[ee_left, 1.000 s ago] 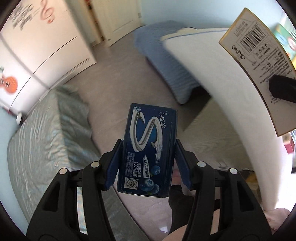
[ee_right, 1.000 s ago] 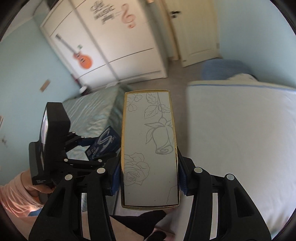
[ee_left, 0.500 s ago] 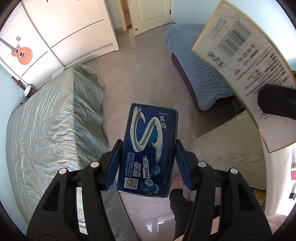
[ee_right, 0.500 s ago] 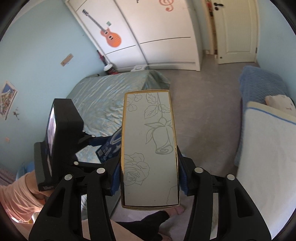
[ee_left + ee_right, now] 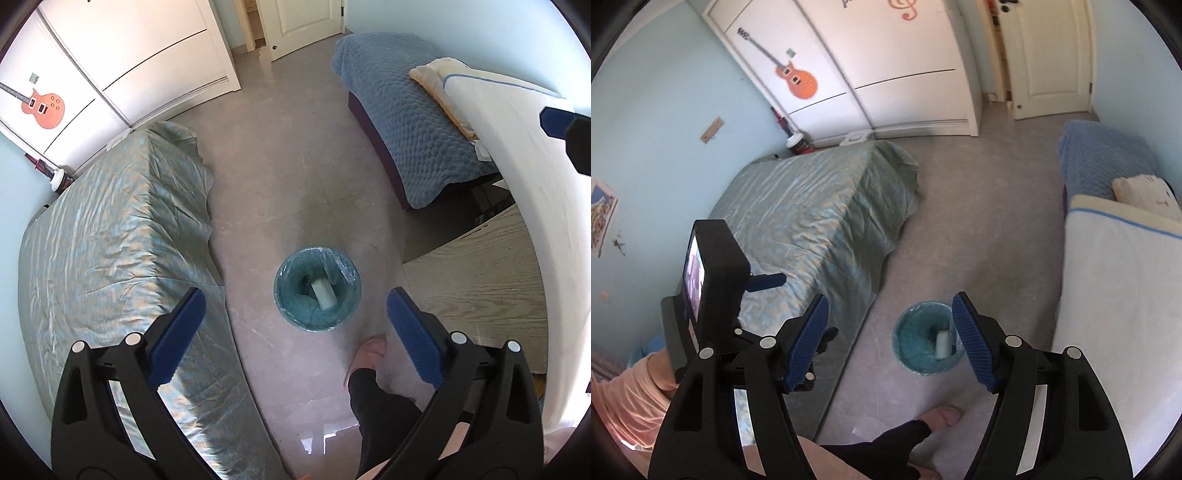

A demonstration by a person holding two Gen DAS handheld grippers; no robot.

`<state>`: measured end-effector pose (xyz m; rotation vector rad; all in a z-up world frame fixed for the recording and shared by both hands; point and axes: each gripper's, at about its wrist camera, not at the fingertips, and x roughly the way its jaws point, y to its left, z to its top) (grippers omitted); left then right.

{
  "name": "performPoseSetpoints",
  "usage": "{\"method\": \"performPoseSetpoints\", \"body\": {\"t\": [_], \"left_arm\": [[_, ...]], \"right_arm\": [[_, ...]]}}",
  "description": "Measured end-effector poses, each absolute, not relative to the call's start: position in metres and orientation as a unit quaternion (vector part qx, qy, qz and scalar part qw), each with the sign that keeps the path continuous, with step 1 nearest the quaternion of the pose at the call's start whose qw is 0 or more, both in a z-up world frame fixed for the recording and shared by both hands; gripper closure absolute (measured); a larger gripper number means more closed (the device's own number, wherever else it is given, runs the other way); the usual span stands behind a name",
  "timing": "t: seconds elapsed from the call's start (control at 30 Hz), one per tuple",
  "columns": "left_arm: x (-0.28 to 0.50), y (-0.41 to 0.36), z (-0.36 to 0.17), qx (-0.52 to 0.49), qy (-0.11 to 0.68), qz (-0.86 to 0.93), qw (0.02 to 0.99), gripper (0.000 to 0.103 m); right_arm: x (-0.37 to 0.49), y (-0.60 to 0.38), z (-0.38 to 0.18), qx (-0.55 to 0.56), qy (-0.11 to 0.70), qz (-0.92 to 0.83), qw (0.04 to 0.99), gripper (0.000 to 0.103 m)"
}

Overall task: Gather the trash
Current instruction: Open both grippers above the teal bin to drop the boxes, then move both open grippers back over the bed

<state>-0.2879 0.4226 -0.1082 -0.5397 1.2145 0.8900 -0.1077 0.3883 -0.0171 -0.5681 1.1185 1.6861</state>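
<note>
A round bin with a teal liner stands on the floor below both grippers; it also shows in the right wrist view. A pale box lies inside it, also seen in the right wrist view. My left gripper is open and empty above the bin. My right gripper is open and empty above the bin too. The left gripper's body shows at the left of the right wrist view.
A bed with a shiny green cover lies left of the bin. A blue-covered bench and a white mattress are on the right. A wooden panel lies by the bin. My foot is near the bin.
Both grippers have opened. The blue gum box has left the left gripper and the rose-printed box has left the right. Both views have tilted down to the bin.
</note>
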Motion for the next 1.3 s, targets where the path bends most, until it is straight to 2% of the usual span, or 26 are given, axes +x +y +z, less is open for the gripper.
{"method": "performPoseSetpoints", "body": {"t": [0.23, 0.5, 0.93, 1.17, 1.23, 1.3], "left_arm": [[-0.274, 0.42, -0.101, -0.221, 0.543, 0.384, 0.714, 0.007], [-0.223, 0.386, -0.087, -0.169, 0.553, 0.309, 0.756, 0.007], [-0.117, 0.25, -0.078, -0.014, 0.58, 0.094, 0.809, 0.007], [-0.079, 0.158, -0.08, 0.069, 0.577, -0.02, 0.814, 0.007], [-0.071, 0.134, -0.083, 0.098, 0.581, -0.046, 0.807, 0.007], [-0.064, 0.11, -0.088, 0.122, 0.58, -0.071, 0.802, 0.007]], "right_arm": [[-0.076, 0.356, -0.013, -0.208, 0.467, 0.67, 0.537, 0.029], [-0.038, 0.287, -0.017, -0.168, 0.486, 0.613, 0.6, 0.028], [0.022, 0.086, -0.012, -0.068, 0.511, 0.439, 0.736, 0.027], [0.027, -0.032, -0.013, -0.025, 0.521, 0.324, 0.789, 0.027], [0.021, -0.058, -0.015, -0.016, 0.523, 0.295, 0.799, 0.021], [0.016, -0.085, -0.021, -0.01, 0.528, 0.266, 0.806, 0.02]]}}
